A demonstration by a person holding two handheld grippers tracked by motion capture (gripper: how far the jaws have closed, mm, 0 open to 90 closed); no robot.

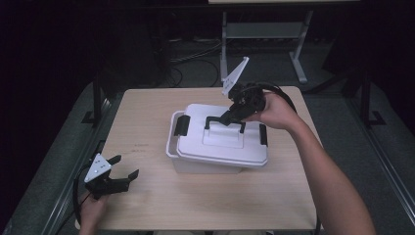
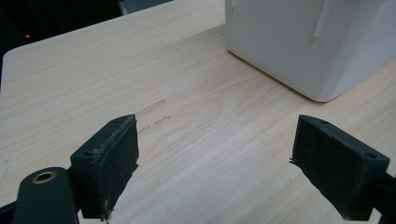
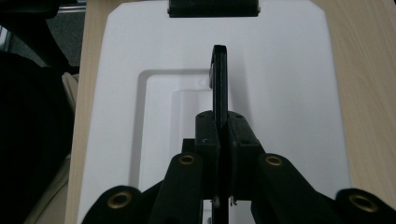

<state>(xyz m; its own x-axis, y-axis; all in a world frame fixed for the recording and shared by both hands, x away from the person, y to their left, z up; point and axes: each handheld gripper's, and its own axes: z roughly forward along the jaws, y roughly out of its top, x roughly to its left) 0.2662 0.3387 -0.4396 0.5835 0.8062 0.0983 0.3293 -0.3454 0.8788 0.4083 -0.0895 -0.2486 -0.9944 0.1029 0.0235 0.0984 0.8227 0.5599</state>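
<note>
Black padded jaws of the right gripper (image 3: 223, 140) clamp the thin black handle (image 3: 220, 79) standing upright on the smooth white lid (image 1: 220, 137) of a rectangular plastic box (image 1: 205, 166) mid-desk (image 1: 147, 196). That hand reaches over from the right, wrist bent. Left gripper (image 2: 215, 163) rests near the desk's front-left corner, 2 jaws wide, holding nothing.

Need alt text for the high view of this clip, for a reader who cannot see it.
The right gripper, held in a person's hand, is shut on the black handle atop a white lidded storage box on a light wooden table. The left gripper rests open near the table's front left corner, apart from the box.
</note>
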